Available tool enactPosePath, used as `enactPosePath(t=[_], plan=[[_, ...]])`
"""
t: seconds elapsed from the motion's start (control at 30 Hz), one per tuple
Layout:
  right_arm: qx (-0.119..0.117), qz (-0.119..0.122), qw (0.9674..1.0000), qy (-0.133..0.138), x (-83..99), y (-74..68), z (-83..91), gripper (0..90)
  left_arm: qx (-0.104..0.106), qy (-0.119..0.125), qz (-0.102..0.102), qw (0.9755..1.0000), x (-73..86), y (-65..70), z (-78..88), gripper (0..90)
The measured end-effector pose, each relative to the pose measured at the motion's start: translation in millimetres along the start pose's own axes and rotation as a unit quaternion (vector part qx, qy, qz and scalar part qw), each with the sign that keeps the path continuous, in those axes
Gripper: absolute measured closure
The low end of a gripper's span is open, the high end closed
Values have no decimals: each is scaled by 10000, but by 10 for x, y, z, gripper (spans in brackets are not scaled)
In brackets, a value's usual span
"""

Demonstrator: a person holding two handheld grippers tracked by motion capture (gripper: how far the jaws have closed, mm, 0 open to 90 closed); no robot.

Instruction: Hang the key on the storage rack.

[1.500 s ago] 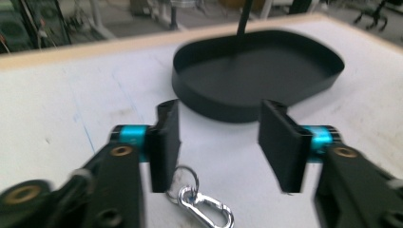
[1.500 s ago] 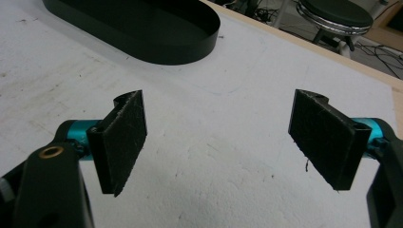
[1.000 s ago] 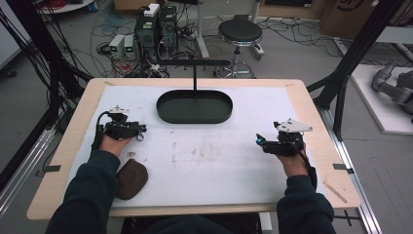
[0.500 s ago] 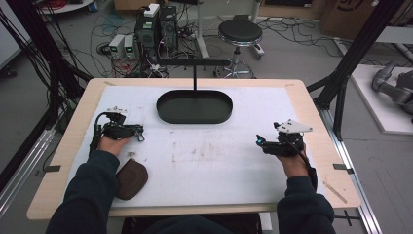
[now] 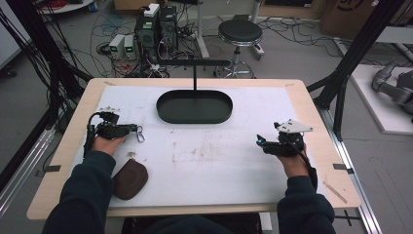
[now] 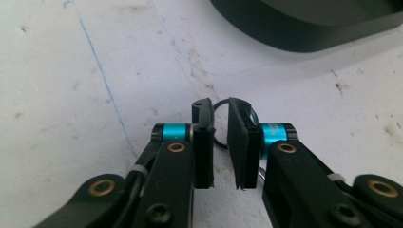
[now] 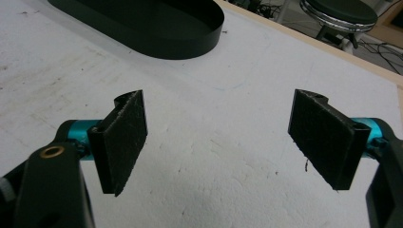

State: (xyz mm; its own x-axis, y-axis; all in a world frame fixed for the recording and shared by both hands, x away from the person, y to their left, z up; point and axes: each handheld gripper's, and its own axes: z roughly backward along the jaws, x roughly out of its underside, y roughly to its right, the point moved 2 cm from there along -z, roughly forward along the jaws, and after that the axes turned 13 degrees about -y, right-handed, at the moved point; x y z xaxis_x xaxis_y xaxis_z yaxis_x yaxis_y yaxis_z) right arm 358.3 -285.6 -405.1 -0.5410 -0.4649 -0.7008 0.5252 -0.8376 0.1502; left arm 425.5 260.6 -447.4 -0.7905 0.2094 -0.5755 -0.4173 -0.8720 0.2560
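Note:
A small metal key ring (image 6: 218, 101) sits between the pads of my left gripper (image 6: 219, 109), which has just been closing and now pinches it. From above, the ring (image 5: 140, 134) hangs at the tip of the left gripper (image 5: 134, 130) over the left side of the white mat (image 5: 204, 156). My right gripper (image 5: 260, 142) rests low at the right of the mat. Its jaws stand wide open (image 7: 219, 97) with only bare mat between them.
A black oval tray (image 5: 168, 113) with an upright T-shaped stand (image 5: 195, 73) sits at the back centre. A brown pouch (image 5: 130, 179) lies near the front left edge, beside the left sleeve. The wooden table edge (image 5: 321, 122) frames the mat.
The left gripper's jaws have narrowed around the key ring and the hand has shifted slightly left. The right gripper has not moved.

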Motion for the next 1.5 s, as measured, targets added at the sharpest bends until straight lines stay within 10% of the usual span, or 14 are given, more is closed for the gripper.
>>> enactPosePath(t=[0.27,0.47,1.07,1.33,1.5], plan=[[-23,43,10000,-19,-18,-21,-21,210,-111,-110,-39,9999,-31,117,-154,542],[-33,49,10000,-25,-22,-24,-31,210,-205,-150,-139,9996,-34,111,-176,607],[-9,10,10000,9,-10,-6,-1,211,414,100,12,9991,-32,68,-91,612],[-4,41,10000,17,-12,-7,-3,211,1040,5,-354,9939,-32,181,-163,611],[0,34,10000,1,-8,-2,1,211,853,238,-373,9954,-55,198,-119,590]])
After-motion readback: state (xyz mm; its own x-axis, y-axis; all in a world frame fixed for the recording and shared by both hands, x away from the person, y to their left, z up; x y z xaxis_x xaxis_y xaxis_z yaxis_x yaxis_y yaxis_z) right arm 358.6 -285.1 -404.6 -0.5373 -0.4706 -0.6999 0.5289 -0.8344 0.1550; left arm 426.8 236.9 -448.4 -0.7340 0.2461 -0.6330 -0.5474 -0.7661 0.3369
